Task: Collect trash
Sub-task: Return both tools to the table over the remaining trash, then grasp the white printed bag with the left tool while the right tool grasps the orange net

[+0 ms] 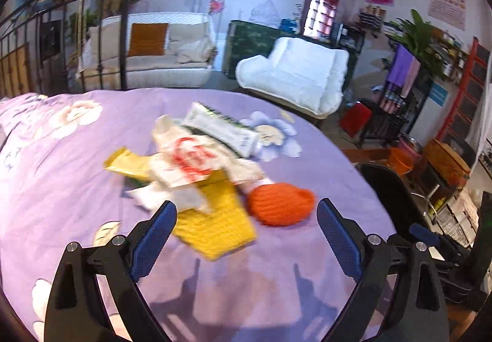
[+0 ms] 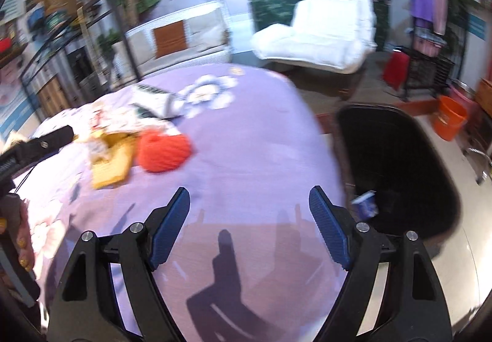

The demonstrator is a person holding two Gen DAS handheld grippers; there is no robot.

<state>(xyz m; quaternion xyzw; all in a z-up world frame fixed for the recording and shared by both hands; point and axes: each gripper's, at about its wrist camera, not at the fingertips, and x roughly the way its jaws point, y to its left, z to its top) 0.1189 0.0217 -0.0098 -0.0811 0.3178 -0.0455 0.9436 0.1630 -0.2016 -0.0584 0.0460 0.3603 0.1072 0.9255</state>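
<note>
A heap of trash lies on the purple flowered bedsheet (image 1: 77,163): a white wrapper with red print (image 1: 190,160), a white and green box (image 1: 224,128), a yellow packet (image 1: 129,162), a yellow knitted piece (image 1: 215,225) and an orange knitted ball (image 1: 278,203). My left gripper (image 1: 246,209) hovers open just in front of the heap, nothing between its blue pads. My right gripper (image 2: 249,197) is open and empty over bare sheet (image 2: 252,139), with the orange ball (image 2: 164,153) and yellow piece (image 2: 112,168) ahead to its left. A black bin (image 2: 396,157) stands right of the bed with a blue and white scrap (image 2: 366,203) inside.
An orange bucket (image 2: 450,120) sits on the floor beyond the bin. A white padded chair (image 1: 298,74) and a white sofa (image 1: 147,49) stand past the bed's far edge. The other gripper's black tip (image 2: 52,137) enters the right wrist view at the left.
</note>
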